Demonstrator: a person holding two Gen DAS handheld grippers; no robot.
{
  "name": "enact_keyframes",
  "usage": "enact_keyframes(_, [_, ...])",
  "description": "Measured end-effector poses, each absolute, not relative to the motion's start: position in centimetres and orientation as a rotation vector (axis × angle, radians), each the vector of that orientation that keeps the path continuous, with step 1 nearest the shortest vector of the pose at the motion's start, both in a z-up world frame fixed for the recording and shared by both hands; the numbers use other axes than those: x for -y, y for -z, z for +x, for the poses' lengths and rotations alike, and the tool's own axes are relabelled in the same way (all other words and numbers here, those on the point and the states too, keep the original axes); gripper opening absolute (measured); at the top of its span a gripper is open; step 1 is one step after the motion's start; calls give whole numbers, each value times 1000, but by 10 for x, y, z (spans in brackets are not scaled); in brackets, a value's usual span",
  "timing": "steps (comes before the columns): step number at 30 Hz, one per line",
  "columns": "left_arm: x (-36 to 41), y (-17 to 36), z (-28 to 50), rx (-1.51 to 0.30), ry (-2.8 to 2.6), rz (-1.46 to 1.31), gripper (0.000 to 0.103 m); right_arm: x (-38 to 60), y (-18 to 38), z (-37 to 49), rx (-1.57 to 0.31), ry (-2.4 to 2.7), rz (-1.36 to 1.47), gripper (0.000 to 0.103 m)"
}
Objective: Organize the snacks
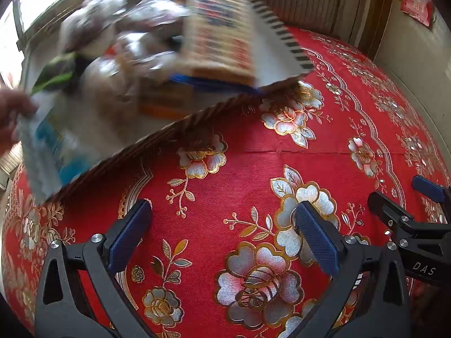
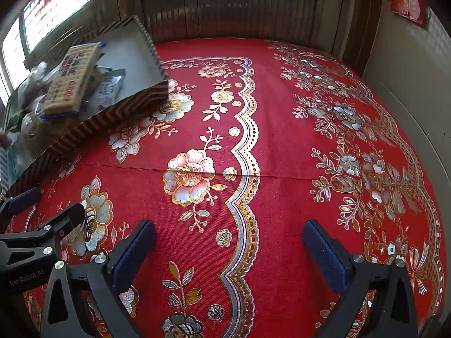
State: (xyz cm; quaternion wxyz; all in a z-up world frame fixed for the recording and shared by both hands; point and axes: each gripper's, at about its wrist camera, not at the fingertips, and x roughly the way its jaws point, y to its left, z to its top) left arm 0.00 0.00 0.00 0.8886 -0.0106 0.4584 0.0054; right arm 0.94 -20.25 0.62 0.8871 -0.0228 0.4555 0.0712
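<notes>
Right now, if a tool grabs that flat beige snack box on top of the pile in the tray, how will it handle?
The snack box looks like rigid cardboard, so probably stiff and unlikely to sag. It is thin and flat, so likely light. It lies tilted on soft bags in the tray, so a push may slide it.

a striped-edged box (image 2: 132, 104) sits tilted at the red cloth's left edge, heaped with snack packets (image 2: 108, 88) and a tan biscuit box (image 2: 72, 80).

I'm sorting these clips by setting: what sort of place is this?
Probably a room in a home: a red floral tablecloth covers the surface, slatted wood panelling runs beneath a window, and a striped box of snacks sits at the edge.
</notes>
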Motion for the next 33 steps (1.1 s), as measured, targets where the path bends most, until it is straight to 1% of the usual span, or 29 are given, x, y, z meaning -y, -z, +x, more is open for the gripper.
enact_keyframes(33, [1, -1, 1, -953, -11, -22, 103, 202, -5, 11, -948, -148, -46, 103])
